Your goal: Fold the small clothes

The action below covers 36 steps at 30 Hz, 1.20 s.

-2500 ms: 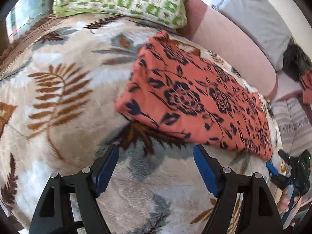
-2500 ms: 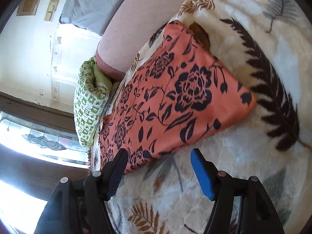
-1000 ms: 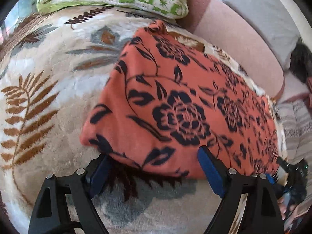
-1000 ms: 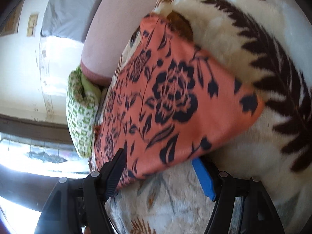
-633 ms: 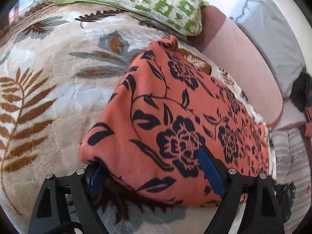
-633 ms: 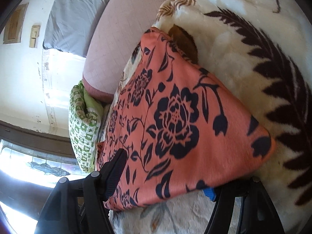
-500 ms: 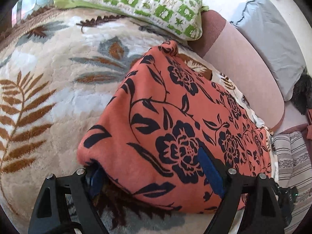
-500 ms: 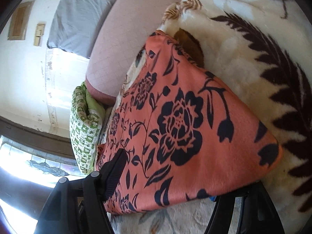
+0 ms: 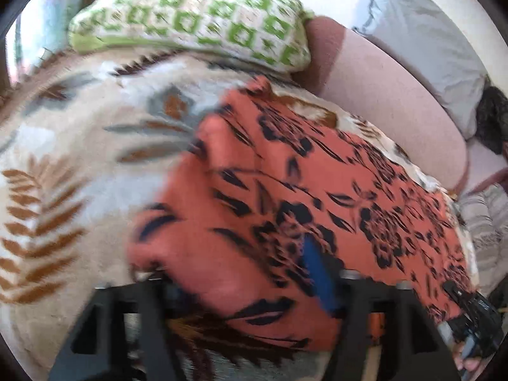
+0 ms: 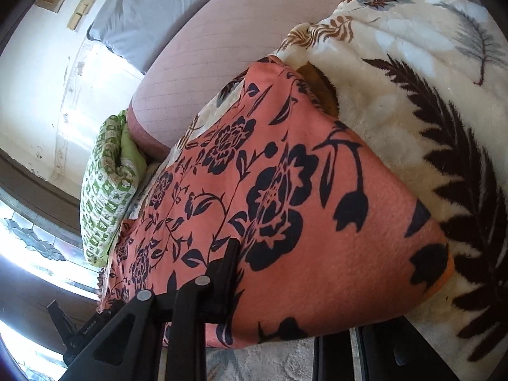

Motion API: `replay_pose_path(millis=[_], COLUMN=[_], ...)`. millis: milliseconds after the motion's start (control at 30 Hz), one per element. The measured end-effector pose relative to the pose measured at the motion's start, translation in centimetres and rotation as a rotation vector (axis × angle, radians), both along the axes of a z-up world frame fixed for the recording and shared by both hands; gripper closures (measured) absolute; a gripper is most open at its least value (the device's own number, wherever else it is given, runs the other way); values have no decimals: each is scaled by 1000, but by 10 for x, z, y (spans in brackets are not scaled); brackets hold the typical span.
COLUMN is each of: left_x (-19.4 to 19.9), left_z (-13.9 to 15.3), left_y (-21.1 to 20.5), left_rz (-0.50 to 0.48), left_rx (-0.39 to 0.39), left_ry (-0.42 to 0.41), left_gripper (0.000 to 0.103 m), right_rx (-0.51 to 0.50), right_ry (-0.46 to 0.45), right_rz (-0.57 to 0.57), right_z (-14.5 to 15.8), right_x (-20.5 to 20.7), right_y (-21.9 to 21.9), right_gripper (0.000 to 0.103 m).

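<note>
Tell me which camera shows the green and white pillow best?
The left wrist view. There the green and white checked pillow spreads wide across the top, its patterned face showing, though blurred by motion. The right wrist view is sharper, but shows the pillow only edge-on, squeezed at the left beside the orange flowered cloth.

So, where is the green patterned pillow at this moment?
In the left wrist view the green patterned pillow lies at the top, on the leaf blanket, beyond the orange floral cloth and beside the pink cushion.
</note>
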<state>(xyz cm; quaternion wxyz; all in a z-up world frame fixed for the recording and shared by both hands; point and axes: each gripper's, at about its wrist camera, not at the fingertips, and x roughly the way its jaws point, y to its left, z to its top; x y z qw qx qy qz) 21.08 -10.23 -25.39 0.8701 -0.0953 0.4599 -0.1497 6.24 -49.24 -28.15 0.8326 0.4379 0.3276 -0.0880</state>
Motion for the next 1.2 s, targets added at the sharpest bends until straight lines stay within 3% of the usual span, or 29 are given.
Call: replay_pose_path(millis=[67, 100, 133, 233, 367, 500, 667, 767, 867, 967, 1000, 1033, 1100, 1200], left_x=[-3, -3, -3, 0, -12, -32, -60, -86, -107, -118, -122, -127, -149, -170], left_z=[1, 3, 5, 6, 17, 31, 26, 29, 28, 30, 32, 35, 51, 75], left_y=[-4, -3, 1, 14, 18, 26, 51, 59, 65, 73, 76, 80, 89, 95], left_rz=[-12, -7, 0, 9, -13, -47, -16, -23, -32, 7, 13, 20, 65, 83], left_rx=[47, 63, 65, -14, -31, -46, -83, -46, 10, 47, 58, 75, 148, 224], left_ry=[-33, -42, -52, -25, -49, -82, 8, -6, -19, 14, 19, 17, -48, -163], left_gripper=[41, 60, 72, 81, 83, 83, 83, 83, 80, 68, 59, 49, 37, 31], right_rx=[-55, -103, -151, -306, -450, -504, -477, -465, -415, -249, -190, -115, -43, -38], right_ry=[-1, -3, -4, -22, -17, -12, 40, 47, 66, 143, 154, 175, 205, 167], right_rz=[8, 16, 24, 48, 74, 78, 84, 86, 81, 69, 58, 35, 10, 20], right_z=[6, 11, 17, 37, 51, 56, 57, 63, 56, 34, 31, 28, 29, 42], right_x=[0, 0, 0, -4, -8, -16, -39, -61, -88, -99, -101, -106, -118, -148], right_y=[5, 10, 15, 33, 52, 58, 63, 68, 72, 62, 57, 50, 44, 50], right_gripper=[76, 77, 79, 81, 81, 81, 81, 81, 81, 77, 73, 59, 33, 33])
